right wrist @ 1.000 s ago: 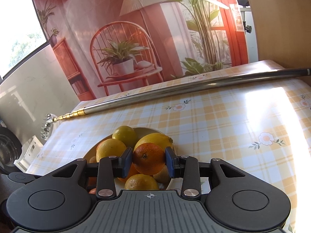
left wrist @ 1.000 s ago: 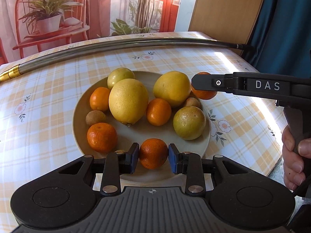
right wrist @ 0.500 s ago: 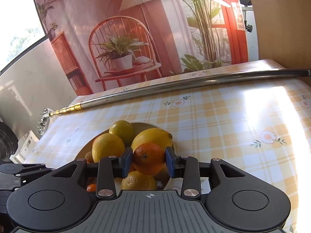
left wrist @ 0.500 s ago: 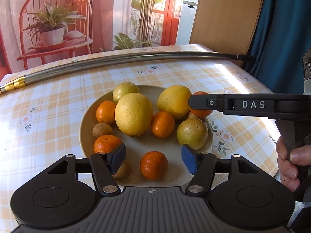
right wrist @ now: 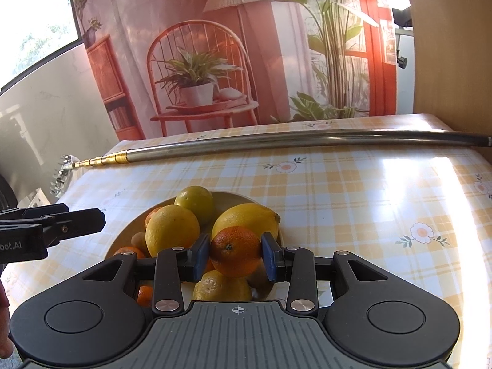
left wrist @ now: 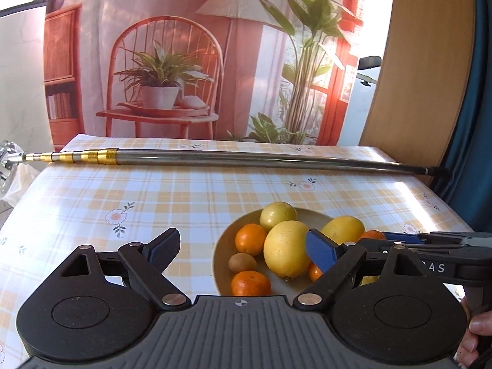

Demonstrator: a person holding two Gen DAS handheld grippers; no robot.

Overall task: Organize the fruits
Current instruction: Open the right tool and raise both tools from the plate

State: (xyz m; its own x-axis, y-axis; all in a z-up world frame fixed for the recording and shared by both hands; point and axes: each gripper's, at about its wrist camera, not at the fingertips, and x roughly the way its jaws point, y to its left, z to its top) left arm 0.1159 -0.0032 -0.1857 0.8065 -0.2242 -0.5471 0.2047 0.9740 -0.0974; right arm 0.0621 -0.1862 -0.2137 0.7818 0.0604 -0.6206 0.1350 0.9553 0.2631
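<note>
The left claw (left wrist: 243,247) gapes wide and empty above the plate (left wrist: 223,246) of citrus on the worktop (left wrist: 153,196).

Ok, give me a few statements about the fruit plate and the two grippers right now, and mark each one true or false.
1. The right gripper is shut on an orange. True.
2. The left gripper holds a kiwi. False: its jaws are wide open and empty, and the kiwi lies on the plate.
3. A long metal pole lies across the far side of the table. True.
4. The plate holds only oranges. False: it also holds large yellow citrus and a yellow-green fruit.
5. The pole rests on the plate's rim. False: bare tablecloth separates them.
</note>
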